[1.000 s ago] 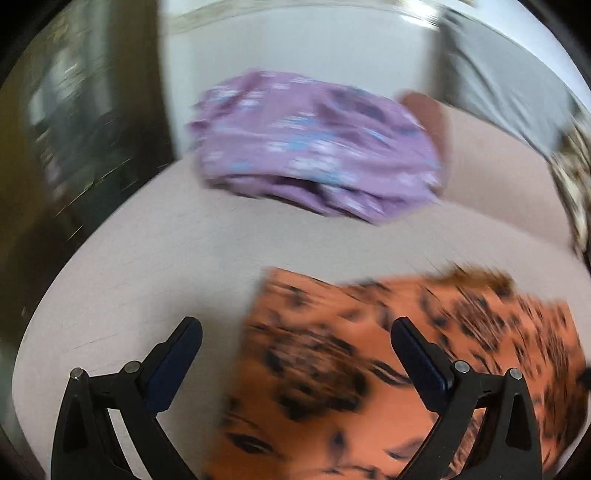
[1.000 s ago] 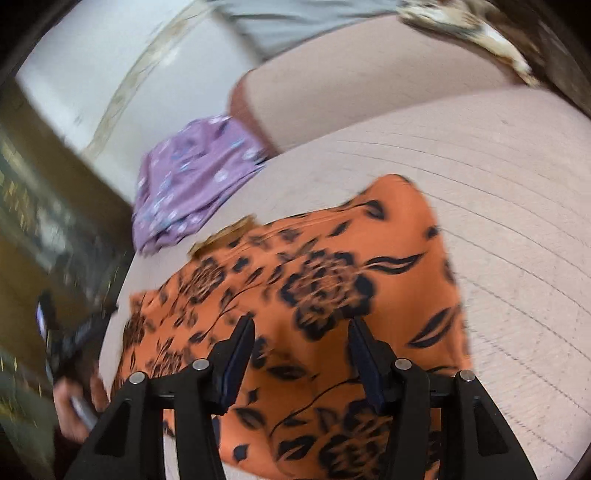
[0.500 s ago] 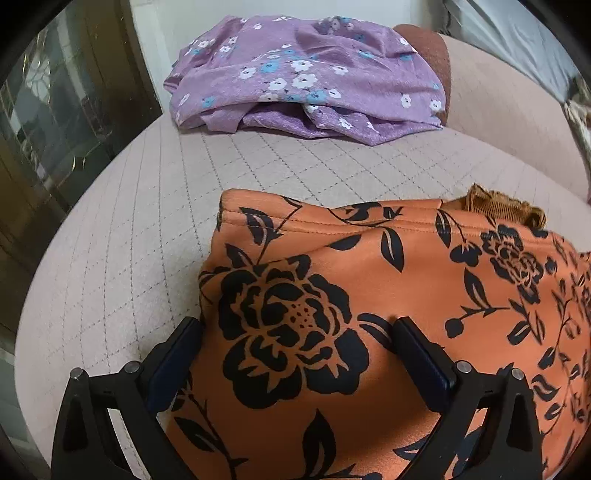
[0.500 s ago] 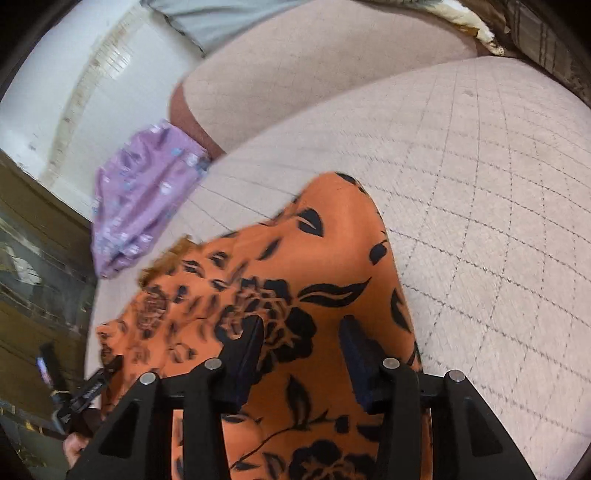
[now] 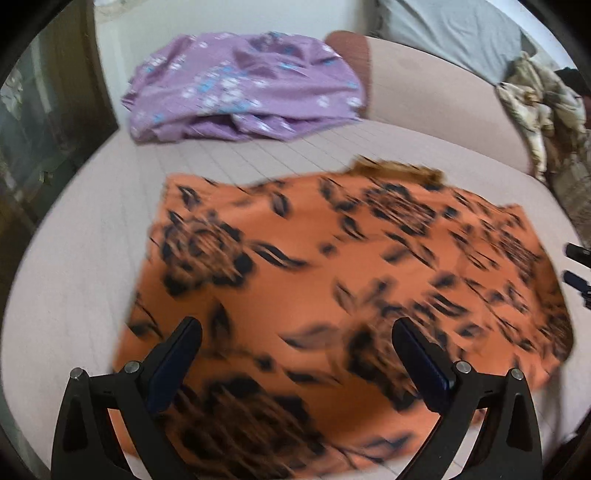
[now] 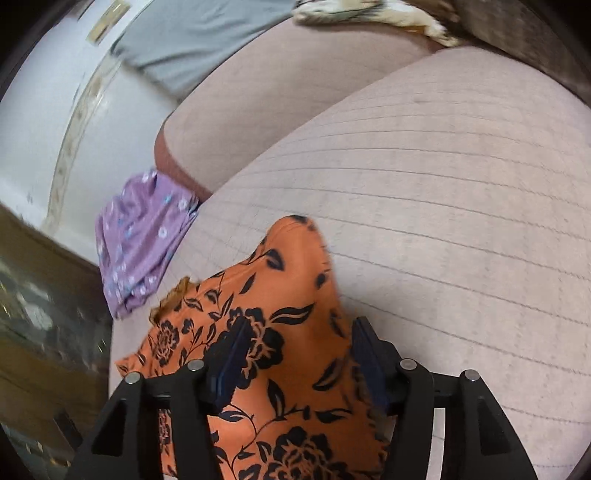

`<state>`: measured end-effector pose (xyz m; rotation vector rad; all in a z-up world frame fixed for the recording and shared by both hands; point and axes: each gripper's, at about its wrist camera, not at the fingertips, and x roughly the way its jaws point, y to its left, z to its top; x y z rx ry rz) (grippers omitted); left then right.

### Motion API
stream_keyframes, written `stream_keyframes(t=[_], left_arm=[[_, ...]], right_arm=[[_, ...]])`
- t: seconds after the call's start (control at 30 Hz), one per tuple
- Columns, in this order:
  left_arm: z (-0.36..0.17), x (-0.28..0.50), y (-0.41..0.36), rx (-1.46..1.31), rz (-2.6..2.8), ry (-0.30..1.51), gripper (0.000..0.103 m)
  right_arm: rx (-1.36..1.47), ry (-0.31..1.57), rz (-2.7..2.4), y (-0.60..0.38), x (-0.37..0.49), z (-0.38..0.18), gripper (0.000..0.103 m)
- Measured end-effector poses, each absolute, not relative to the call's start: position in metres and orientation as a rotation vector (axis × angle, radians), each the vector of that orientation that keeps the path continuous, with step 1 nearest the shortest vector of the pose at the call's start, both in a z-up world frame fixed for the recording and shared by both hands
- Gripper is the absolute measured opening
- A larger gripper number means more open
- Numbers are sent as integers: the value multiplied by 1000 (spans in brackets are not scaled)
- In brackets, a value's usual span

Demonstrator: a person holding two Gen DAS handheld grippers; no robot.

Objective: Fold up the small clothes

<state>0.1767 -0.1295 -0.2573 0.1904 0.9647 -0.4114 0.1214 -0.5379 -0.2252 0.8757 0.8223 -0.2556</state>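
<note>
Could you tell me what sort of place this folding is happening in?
Probably a home living room: the orange floral garment lies on a quilted pinkish sofa seat, with a purple floral garment and a grey cushion behind.

Two grippers were in use: one left gripper (image 5: pixel 295 347) and one right gripper (image 6: pixel 299 354). Two loose garments lay on the quilted cushion (image 6: pixel 443 221): one orange floral garment (image 5: pixel 332 266) and one purple floral garment (image 5: pixel 240 85). One grey cloth (image 5: pixel 443 33) was counted along the backrest. One patterned beige fabric bundle (image 5: pixel 532 107) was counted at the right edge of the left wrist view.
</note>
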Motion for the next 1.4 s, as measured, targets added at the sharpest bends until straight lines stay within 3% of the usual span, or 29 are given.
stream_keyframes(t=[0.4,0.67,0.93,1.17,1.4], left_arm=[[-271,141,-154,278,-413,997,103],[-277,149,-162,302,-411,961,103],[-278,150,-162,309,-432,948,103],[-278,150,-162,314,-441,946,103],[-278,149,-162,314,-440,942,103]], right_arm=[[1022,850,-234,-566,89,-245,61],[841,738,-127,-538,97,-210,59],[779,1038,-205,-521,130,-259,59],[819,925,-197,-537,117,-240,60],[880,946,-222,-547,119,-246,60]])
